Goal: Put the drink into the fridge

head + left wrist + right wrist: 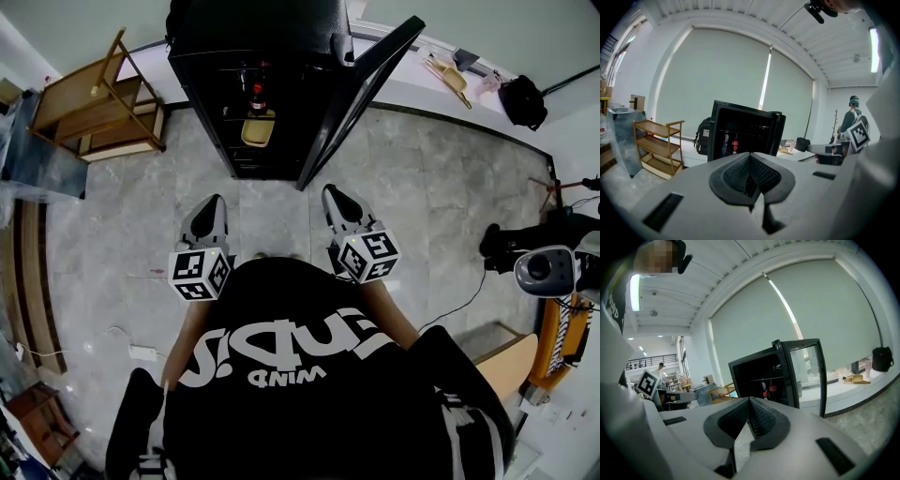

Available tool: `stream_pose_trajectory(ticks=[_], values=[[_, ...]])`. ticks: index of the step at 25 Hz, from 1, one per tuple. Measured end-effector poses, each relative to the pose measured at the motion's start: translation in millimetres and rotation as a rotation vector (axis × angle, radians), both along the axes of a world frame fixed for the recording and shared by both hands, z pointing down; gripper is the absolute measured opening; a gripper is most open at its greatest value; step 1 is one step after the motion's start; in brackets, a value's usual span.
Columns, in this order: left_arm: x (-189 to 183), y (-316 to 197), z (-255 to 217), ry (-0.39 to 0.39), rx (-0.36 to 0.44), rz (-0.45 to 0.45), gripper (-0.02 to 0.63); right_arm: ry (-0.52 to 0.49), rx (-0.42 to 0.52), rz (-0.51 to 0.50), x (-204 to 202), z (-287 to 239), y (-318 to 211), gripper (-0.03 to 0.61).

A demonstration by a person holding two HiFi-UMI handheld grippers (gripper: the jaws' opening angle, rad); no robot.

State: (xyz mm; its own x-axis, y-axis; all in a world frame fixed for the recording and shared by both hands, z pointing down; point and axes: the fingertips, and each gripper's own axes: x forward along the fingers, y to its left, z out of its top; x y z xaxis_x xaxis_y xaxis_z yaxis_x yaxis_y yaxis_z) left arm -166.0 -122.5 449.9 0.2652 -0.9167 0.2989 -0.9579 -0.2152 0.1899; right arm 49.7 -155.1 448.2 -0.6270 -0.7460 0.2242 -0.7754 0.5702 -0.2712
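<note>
Nearby, the left gripper (212, 208) and right gripper (336, 199) hover side by side over the floor (412, 187), each with jaws pressed together on nothing. Beyond, the black fridge (281, 37) stands with its door (361, 89) open; the drink (257, 97) sits on a shelf inside.

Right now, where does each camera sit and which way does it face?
Head view: on the person's head, facing steeply down at the floor and open fridge; shows black shirt, left gripper, right gripper.
Left gripper view: on the left gripper, facing the fridge along its shut jaws.
Right gripper view: on the right gripper, likewise.
Shared: all three see the fridge.
</note>
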Motion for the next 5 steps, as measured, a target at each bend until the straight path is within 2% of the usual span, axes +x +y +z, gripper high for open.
stream_pose_trajectory(ticks=[5], values=[[-0.3, 2.8, 1.1, 0.005, -0.007, -0.007, 0.008, -0.004, -0.004, 0.002, 2.6, -0.1, 1.9, 0.025]])
